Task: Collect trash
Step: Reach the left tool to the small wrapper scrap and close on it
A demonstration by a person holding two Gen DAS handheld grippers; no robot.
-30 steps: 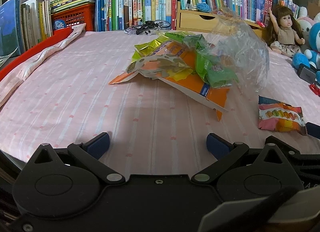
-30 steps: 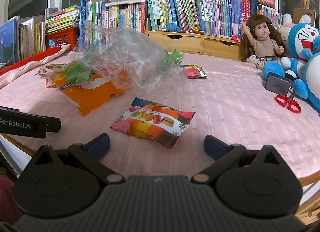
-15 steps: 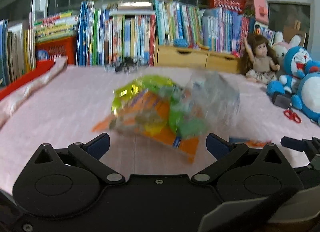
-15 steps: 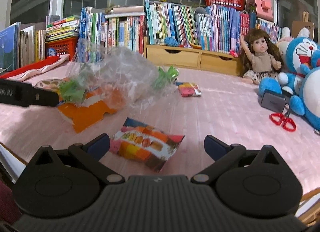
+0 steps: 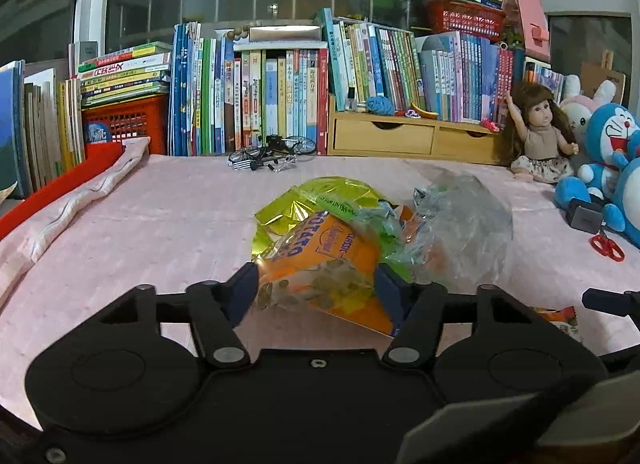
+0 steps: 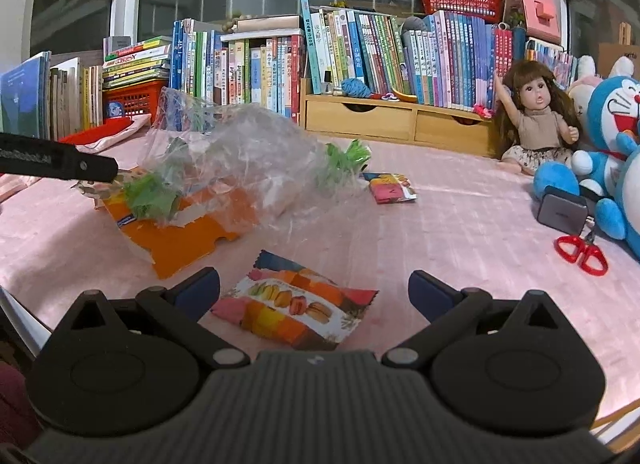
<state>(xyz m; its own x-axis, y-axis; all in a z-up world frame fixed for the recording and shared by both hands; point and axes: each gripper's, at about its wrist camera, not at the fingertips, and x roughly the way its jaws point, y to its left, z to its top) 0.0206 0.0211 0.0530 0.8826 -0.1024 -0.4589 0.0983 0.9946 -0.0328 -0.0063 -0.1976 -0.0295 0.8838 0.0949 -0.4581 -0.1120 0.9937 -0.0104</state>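
A heap of trash lies mid-table on the pink cloth: an orange snack bag (image 5: pixel 320 264), a yellow-green foil wrapper (image 5: pixel 320 200) and a crumpled clear plastic bag (image 5: pixel 460 232). My left gripper (image 5: pixel 316 288) has its jaws closing, and both pads press the near end of the orange bag. From the right wrist view, that gripper's finger (image 6: pixel 60 162) reaches into the heap from the left. My right gripper (image 6: pixel 314 292) stands open, low over a macaron wrapper (image 6: pixel 296 308) lying just beyond its fingertips. A small red-yellow wrapper (image 6: pixel 390 186) lies farther back.
Books and a wooden drawer unit (image 5: pixel 416 136) line the back edge. A doll (image 6: pixel 536 120), blue plush toys (image 6: pixel 612 136), a grey box (image 6: pixel 562 210) and red scissors (image 6: pixel 580 254) sit at the right. A red-edged folded cloth (image 5: pixel 72 200) lies left; glasses (image 5: pixel 272 154) lie at the back.
My left gripper has risen, tilted up and moved in on the heap; its jaws went from wide open to closed around the orange bag. The right gripper has hardly moved.
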